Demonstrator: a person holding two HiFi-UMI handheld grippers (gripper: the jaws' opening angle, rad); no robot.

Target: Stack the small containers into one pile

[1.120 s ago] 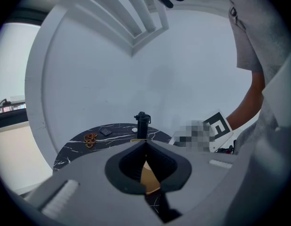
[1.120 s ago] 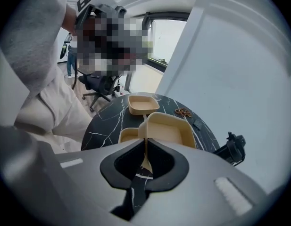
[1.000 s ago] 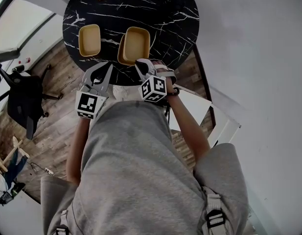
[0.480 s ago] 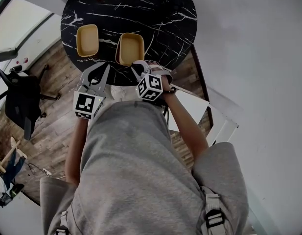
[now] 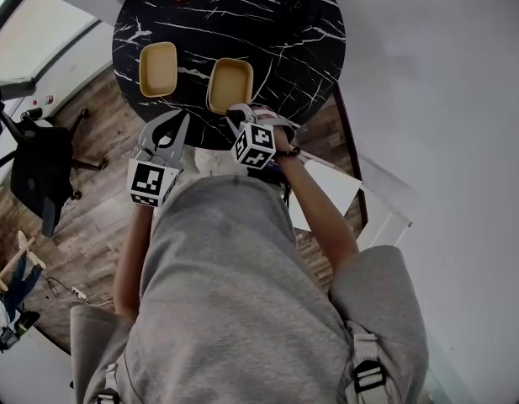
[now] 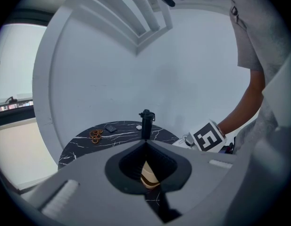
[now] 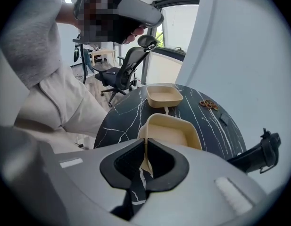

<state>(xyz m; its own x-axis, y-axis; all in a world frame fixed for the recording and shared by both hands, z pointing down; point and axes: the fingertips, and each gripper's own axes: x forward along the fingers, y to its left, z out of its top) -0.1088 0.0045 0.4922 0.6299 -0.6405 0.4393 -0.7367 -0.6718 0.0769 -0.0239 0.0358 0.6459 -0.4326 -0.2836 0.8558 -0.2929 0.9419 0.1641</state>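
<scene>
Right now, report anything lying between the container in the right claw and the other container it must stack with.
Nothing visible. The right claw grips the held container by its wall, and only bare tabletop separates it from the second container. The brown rings lie off that path, near the table's far edge.

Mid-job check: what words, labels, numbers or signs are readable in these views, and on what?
No readable text in any view.
Cube on the left gripper: black-and-white square markers, no letters.
Cube on the right gripper: the same.
Near container and far container: no print shows.
Small dark item on the table: too small to read.
</scene>
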